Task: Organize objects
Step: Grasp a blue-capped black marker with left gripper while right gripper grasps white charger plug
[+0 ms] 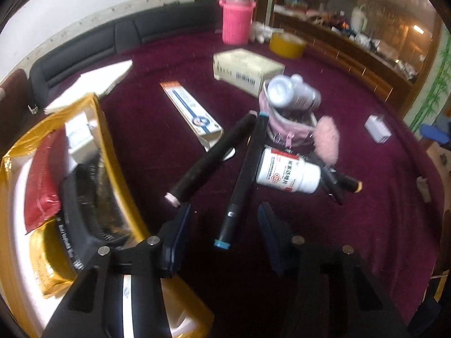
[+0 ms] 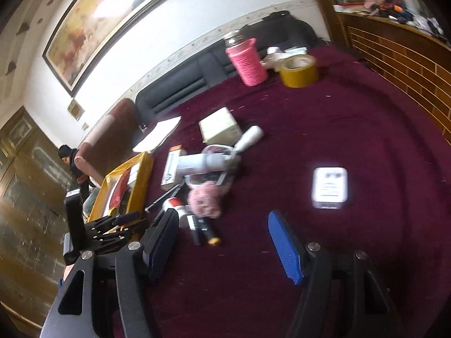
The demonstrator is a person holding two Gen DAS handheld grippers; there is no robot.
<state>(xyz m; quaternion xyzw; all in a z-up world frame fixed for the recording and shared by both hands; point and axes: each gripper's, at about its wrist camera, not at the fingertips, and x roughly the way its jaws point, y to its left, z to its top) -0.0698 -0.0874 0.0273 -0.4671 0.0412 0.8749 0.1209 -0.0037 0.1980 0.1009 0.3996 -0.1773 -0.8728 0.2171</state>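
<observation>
My left gripper is open, its fingers on either side of a black marker with a blue cap lying on the maroon cloth. A second black marker with a pink end lies just left of it. A white pill bottle lies on its side to the right. A pink pouch holds white bottles. A gold box with red and gold packets sits at the left. My right gripper is open and empty above the cloth, with a white charger ahead to the right.
A long medicine carton, a cream box, a pink flask, a yellow tape roll and white papers lie farther back. A black sofa edges the table. A wooden cabinet stands at right.
</observation>
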